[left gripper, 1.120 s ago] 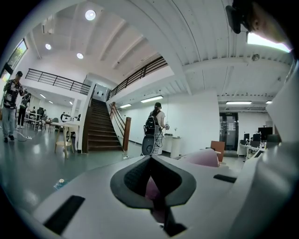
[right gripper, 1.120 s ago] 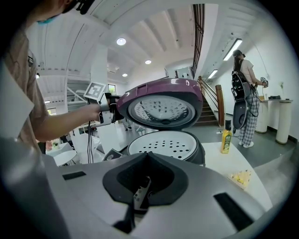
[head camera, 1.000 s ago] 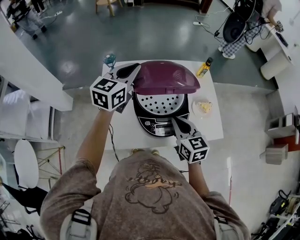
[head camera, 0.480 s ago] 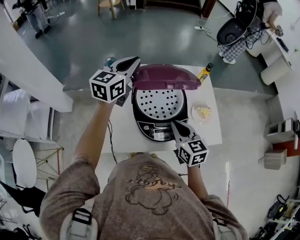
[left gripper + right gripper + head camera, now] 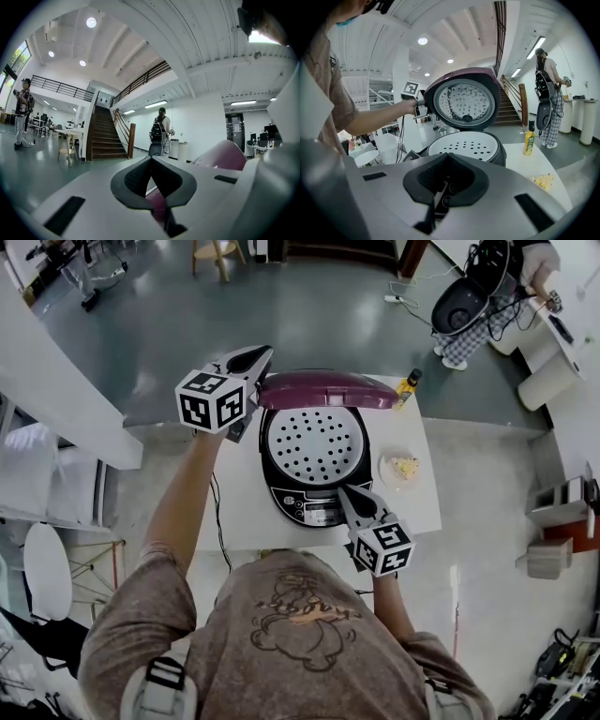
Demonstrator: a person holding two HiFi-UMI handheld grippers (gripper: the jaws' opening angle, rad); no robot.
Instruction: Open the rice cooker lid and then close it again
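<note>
Left fingers [image 5: 248,360] shut, beside the raised purple lid [image 5: 323,390]; your right fingers [image 5: 354,502] shut, near the rice cooker [image 5: 314,510]. White bench [image 5: 412,507], glossy green floor [image 5: 281,306], staircase [image 5: 102,138].

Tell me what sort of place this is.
Probably a large open lab or office hall, not a kitchen: a staircase, a balcony railing above, and the rice cooker on a lone white table.
</note>
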